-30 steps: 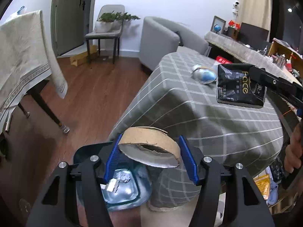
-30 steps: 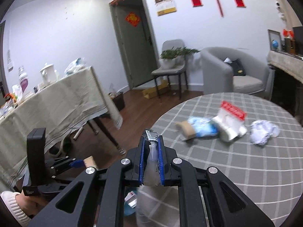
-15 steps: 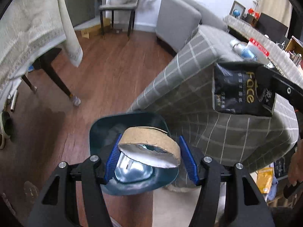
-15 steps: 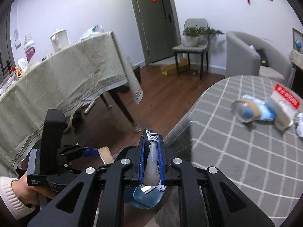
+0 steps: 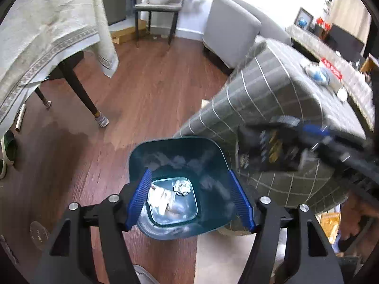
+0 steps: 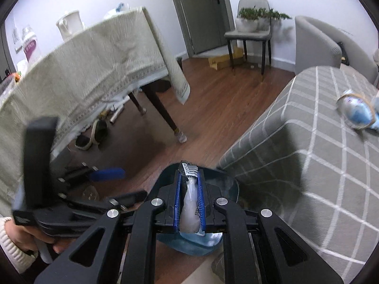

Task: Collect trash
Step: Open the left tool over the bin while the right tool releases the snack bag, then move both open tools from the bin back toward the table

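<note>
My left gripper [image 5: 190, 196] is open and empty, right above a teal trash bin [image 5: 214, 156] on the floor. Crumpled paper [image 5: 181, 187] and other scraps lie at the bin's bottom. My right gripper [image 6: 188, 184] is shut on a black packet [image 6: 188, 170], seen edge-on, above the same bin [image 6: 227, 184]. In the left wrist view the packet [image 5: 267, 151] hangs blurred beside the bin, held by the right gripper [image 5: 310, 130]. Trash stays on the checked table: a blue-and-white wrapper with a cardboard ring [image 6: 355, 111] and a red-labelled packet [image 5: 331, 68].
The round table with the grey checked cloth [image 5: 272, 90] stands right beside the bin. A second table with a beige cloth [image 5: 42, 30] stands to the left, shoes [image 6: 94, 135] under it. A grey armchair [image 5: 229, 37] and a chair with a plant [image 5: 163, 2] stand behind.
My left gripper opened and the cardboard tape ring it held is gone from between its fingers. Both grippers tilted down over the bin. The right gripper with the packet moved closer to the bin.
</note>
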Demonstrator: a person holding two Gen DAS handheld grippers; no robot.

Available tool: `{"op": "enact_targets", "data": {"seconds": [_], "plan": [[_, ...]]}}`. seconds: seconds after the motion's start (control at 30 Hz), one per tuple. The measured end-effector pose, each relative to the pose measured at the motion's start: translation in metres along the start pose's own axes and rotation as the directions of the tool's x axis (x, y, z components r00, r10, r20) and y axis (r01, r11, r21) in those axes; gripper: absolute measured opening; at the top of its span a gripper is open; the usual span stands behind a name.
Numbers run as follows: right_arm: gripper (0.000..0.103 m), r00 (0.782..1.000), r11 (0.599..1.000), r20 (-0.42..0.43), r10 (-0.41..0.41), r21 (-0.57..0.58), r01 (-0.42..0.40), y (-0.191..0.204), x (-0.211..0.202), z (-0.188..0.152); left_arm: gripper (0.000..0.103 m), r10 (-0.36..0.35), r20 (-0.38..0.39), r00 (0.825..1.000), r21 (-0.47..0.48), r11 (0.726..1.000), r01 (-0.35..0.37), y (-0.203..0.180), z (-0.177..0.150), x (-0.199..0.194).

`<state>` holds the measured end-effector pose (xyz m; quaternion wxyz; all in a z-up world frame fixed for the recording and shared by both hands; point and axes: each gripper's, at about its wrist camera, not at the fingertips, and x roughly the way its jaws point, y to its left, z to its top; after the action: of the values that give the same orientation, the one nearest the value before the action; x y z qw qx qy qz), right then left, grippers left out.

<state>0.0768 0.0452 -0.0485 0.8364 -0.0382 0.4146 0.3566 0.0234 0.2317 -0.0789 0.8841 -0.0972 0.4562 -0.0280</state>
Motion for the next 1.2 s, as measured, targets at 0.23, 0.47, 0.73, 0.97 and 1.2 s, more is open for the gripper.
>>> {"op": "enact_targets", "data": {"seconds": [0.23, 0.47, 0.73, 0.97, 1.2], "plan": [[0.013, 0.996, 1.0, -0.093, -0.009, -0.014, 0.007, 0.009, 0.04, -0.01, 0.061, 0.003, 0.115, 0.993, -0.013, 1.0, -0.002, 0.012, 0.007, -0.029], [0.013, 0.985, 0.999, -0.173, -0.027, -0.021, 0.024, 0.015, 0.074, -0.019, 0.052, -0.027, 0.173, 0.985, -0.004, 1.0, 0.028, 0.015, 0.009, -0.048], [0.013, 0.967, 0.998, -0.247, -0.058, -0.039, 0.05, 0.022, 0.107, -0.033, 0.04, -0.054, 0.224, 0.973, 0.005, 0.999, 0.054, 0.019, 0.012, -0.067], [0.017, 0.943, 0.996, -0.32, -0.086, -0.034, 0.079, 0.018, 0.122, -0.047, 0.04, -0.054, 0.258, 0.965, 0.021, 0.999, 0.05, 0.017, 0.016, -0.078], [0.038, 0.952, 0.994, -0.29, -0.101, -0.058, 0.087, 0.015, 0.104, -0.045, 0.04, -0.047, 0.304, 0.952, 0.053, 0.998, 0.032, 0.008, 0.02, -0.094]]}}
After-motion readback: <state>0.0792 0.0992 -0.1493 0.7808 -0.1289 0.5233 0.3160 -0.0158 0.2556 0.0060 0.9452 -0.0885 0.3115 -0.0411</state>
